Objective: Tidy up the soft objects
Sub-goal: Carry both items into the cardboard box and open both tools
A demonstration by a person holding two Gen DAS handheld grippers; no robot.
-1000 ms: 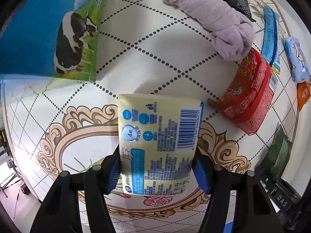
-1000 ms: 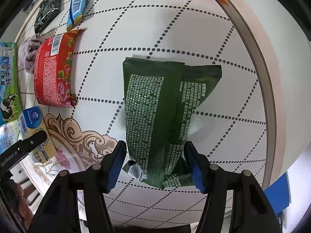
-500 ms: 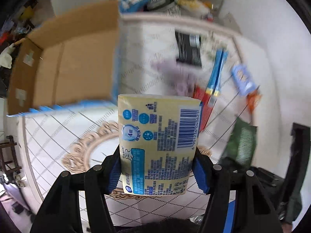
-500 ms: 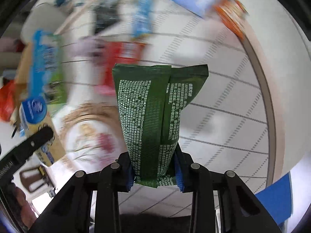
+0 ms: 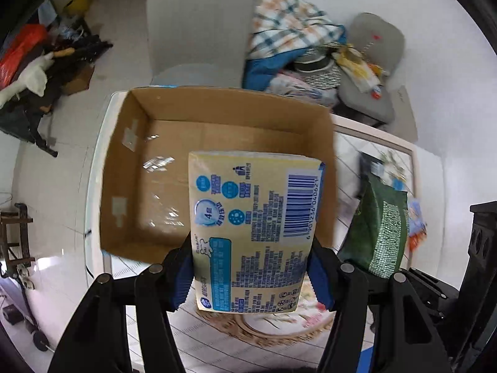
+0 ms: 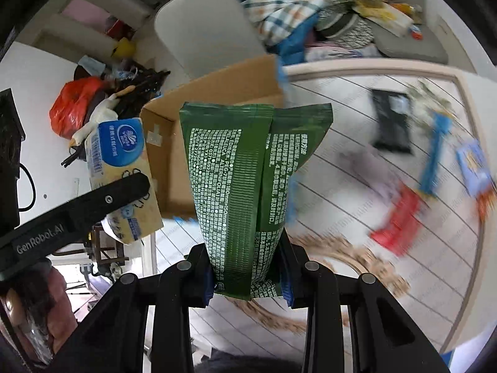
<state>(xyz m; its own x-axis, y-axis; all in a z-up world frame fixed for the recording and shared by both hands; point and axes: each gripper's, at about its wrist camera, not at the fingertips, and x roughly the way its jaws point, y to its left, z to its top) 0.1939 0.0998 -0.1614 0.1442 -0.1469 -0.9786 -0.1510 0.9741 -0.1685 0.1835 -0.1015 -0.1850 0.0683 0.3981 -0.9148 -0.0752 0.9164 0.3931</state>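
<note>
My left gripper [image 5: 250, 272] is shut on a yellow tissue pack [image 5: 253, 217] and holds it in the air in front of an open cardboard box [image 5: 161, 168], which looks empty inside. My right gripper [image 6: 248, 283] is shut on a dark green packet [image 6: 248, 183], held upright above the table. The green packet also shows at the right of the left wrist view [image 5: 379, 233]. The tissue pack [image 6: 121, 168] and the left gripper's arm show at the left of the right wrist view, next to the box [image 6: 217, 99].
Blurred on the patterned table [image 6: 357, 217] lie a black packet [image 6: 391, 121], a red pack [image 6: 400, 217], a blue strip [image 6: 435, 152] and a purple cloth [image 6: 366, 168]. Behind the table stand a grey chair [image 5: 198, 28], piled bedding [image 5: 289, 37] and floor clutter.
Both grippers lifted their packs off the table and swung up and toward the box. The right gripper closed on the green packet. The box now fills the left view.
</note>
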